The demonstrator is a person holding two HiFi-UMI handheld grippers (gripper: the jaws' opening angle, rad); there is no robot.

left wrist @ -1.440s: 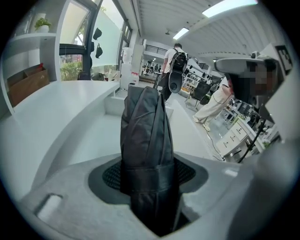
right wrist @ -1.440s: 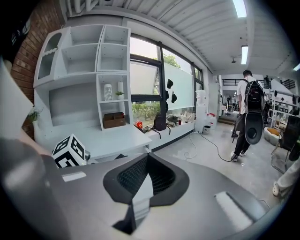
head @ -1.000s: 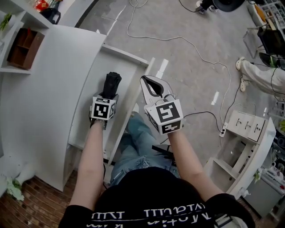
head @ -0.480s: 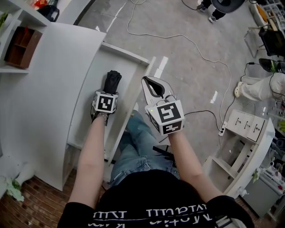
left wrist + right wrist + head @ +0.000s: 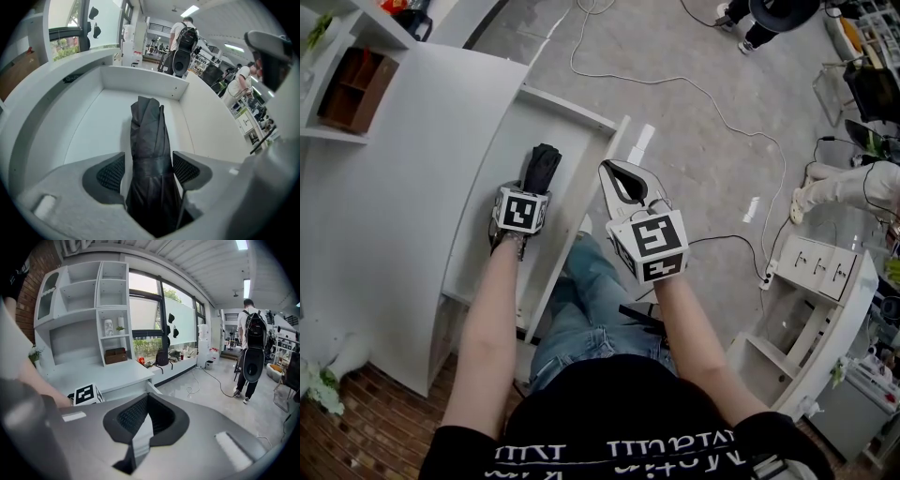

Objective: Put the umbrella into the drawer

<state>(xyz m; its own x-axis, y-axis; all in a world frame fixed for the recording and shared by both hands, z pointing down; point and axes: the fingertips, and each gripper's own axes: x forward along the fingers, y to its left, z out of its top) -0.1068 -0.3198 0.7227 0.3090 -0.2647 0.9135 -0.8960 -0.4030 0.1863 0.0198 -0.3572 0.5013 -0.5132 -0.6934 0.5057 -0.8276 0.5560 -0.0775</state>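
Observation:
The folded black umbrella [image 5: 544, 167] lies lengthwise on the floor of the open white drawer [image 5: 572, 112]. In the left gripper view the umbrella [image 5: 150, 136] runs away from me toward the drawer's back wall [image 5: 140, 79]. My left gripper [image 5: 532, 190] points steeply down over its near end. Its jaws have just been opening, and the left gripper [image 5: 149, 168] now stands open, the pads on either side of the umbrella and no longer pressing it. My right gripper [image 5: 607, 169] hovers just right of the drawer's side, shut and holding nothing [image 5: 147, 397].
The curved white desk top [image 5: 403, 187] lies left of the drawer, with shelves [image 5: 347, 84] beyond it. A cable [image 5: 712, 103] snakes across the grey floor. A small white cabinet [image 5: 825, 272] stands at the right. A person with a backpack [image 5: 253, 348] stands farther off.
The left gripper's jaws have spread and let go of the umbrella, which now rests in the drawer. Both hands have stayed nearly in place.

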